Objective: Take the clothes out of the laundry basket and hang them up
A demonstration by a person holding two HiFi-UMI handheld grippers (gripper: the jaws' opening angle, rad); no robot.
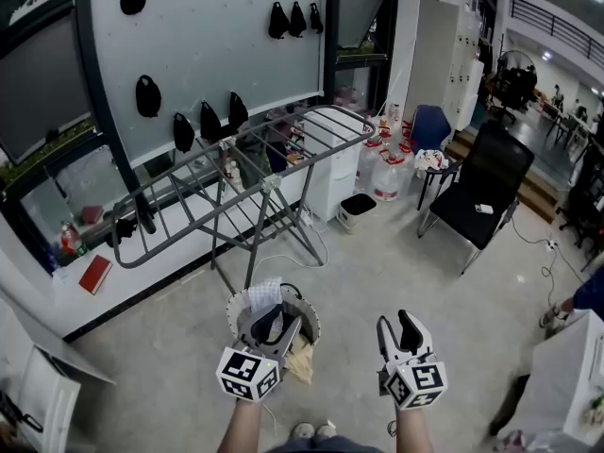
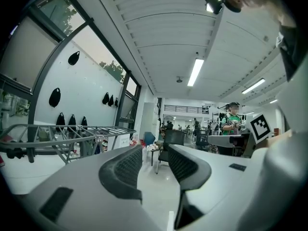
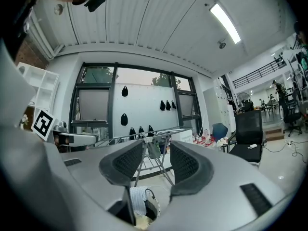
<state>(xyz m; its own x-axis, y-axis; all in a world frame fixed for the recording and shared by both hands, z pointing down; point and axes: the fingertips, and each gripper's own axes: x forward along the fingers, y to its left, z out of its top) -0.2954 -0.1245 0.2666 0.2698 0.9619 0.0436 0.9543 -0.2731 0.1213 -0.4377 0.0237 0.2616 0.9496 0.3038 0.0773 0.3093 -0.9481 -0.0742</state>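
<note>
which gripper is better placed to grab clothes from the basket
Left, probably: the left gripper is open and empty by the laundry basket; the right gripper, also open, is off to the side.

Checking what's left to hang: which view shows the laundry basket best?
The head view: it looks down into the basket, clothes visible inside. The right gripper view catches only a sliver below its fingers; the left gripper view misses it.

Head view steeply down; gripper views level; share drying rack.
</note>
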